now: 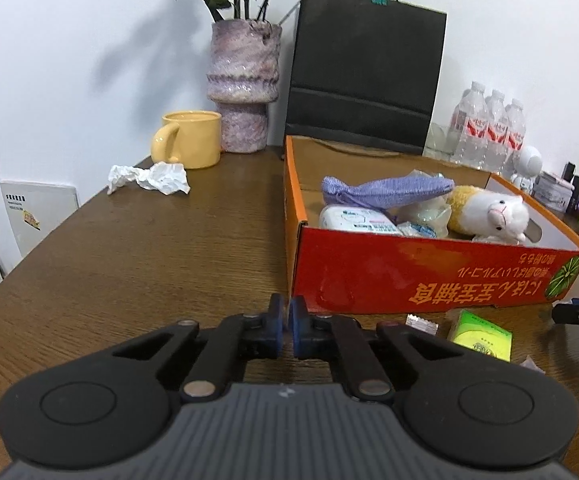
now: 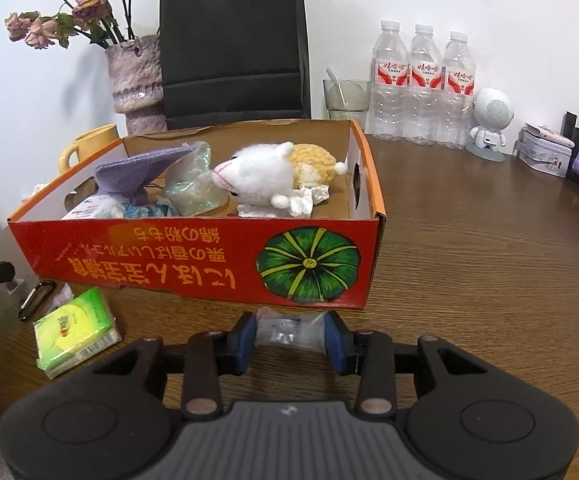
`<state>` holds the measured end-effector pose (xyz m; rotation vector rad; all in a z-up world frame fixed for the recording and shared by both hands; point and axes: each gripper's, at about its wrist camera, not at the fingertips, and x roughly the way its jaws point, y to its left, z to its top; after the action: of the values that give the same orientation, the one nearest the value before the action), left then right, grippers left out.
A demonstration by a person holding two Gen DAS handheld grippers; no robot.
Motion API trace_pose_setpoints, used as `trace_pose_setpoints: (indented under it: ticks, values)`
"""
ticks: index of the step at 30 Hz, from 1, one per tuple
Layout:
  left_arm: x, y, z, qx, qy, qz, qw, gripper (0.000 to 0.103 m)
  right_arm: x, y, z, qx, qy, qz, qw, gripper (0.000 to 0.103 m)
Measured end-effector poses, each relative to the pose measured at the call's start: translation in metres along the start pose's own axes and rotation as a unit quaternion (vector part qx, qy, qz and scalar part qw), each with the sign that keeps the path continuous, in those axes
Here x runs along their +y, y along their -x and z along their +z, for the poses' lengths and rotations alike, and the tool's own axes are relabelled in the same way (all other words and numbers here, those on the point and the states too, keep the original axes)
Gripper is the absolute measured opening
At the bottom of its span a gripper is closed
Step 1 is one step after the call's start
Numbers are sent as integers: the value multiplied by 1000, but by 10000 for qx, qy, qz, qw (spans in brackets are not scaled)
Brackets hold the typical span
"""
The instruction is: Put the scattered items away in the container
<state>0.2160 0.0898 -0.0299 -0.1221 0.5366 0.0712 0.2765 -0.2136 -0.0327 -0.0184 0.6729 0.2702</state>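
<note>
Clear, perhaps plastic, packet clamped in right hand-held gripper, left hand-held gripper closed, empty

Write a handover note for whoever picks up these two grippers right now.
Left gripper: shut, empty, low over the table in front of the red box.
Right gripper: shut on a small clear packet, just short of the box's front wall.
Done: plush toy, purple pouch, wipes pack and plastic wrap are already in the box.
Left: drop the packet in, then collect the green tissue pack, carabiner and small foil sachet lying before the box, and the crumpled tissue beside the yellow mug.
</note>
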Motion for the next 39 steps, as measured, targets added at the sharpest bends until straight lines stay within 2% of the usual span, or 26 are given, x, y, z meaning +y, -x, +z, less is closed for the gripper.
trace_pose_setpoints:
  ticks: [12, 21, 25, 28, 34, 36, 37, 38, 39]
  values:
    - [-1, 45, 7, -519, 188, -221, 9982, 4, 6, 35, 5, -427, 4, 104, 9990, 36]
    - [-20, 67, 60, -1089, 118, -779, 9909, 4, 12, 60, 43, -926, 4, 377, 9950, 36]
    - [-36, 51, 85, -1123, 112, -975, 9888, 4, 18, 55, 66, -1044, 88, 434, 9935, 36]
    - [-45, 25, 96, -914, 242, -1153, 9888, 4, 21, 39, 81, -954, 82, 485, 9942, 36]
    - [-49, -26, 96, -500, 452, -1207, 9904, 5, 25, -1, 90, -585, 106, 583, 9965, 36]
    - [-48, -40, 93, -329, 581, -1264, 9897, 24, 27, -12, 91, -457, 191, 578, 9971, 39]
    - [-47, -45, 92, -231, 613, -1222, 9903, 72, 28, -17, 91, -417, 232, 535, 9974, 54]
    - [-49, -48, 91, -142, 596, -1106, 9920, 103, 29, -20, 91, -387, 260, 450, 9979, 79]
    - [-51, -48, 89, -191, 517, -960, 9939, 103, 29, -23, 91, -383, 290, 336, 9983, 90]
